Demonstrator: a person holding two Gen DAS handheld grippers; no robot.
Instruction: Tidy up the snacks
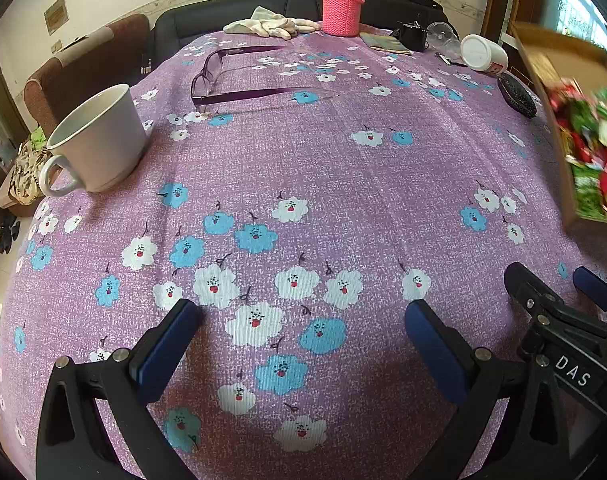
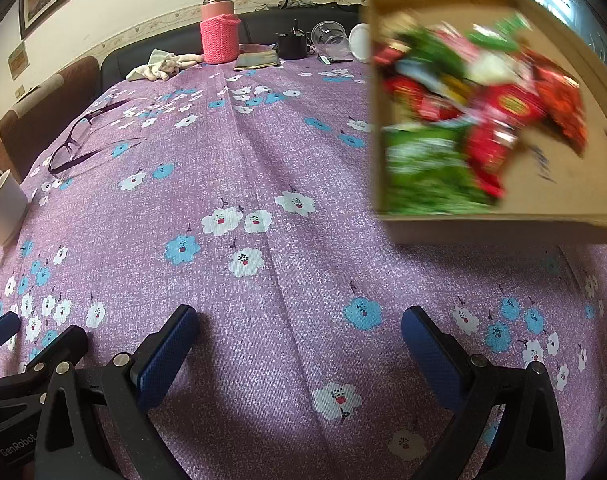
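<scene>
Cardboard box point(image 2: 503, 224) of red and green snack packets point(image 2: 463, 120) is hovering blurred above the worktop point(image 2: 263, 200), apparently being brought in, while the left claw point(image 1: 303, 320) and right claw point(image 2: 299, 324), near the box, are waiting spread and empty.

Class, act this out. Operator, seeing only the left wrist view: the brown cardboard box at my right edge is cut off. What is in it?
Observer: The brown cardboard box holds a blurred heap of red and green snack packets, bunched towards its left side.
Operator: Any bare floor?
Observer: Yes, its right part is bare cardboard with dark pen marks.
Operator: And the right gripper?
Observer: The right gripper is open, nothing between its blue pads, above the purple flowered tablecloth.
</scene>
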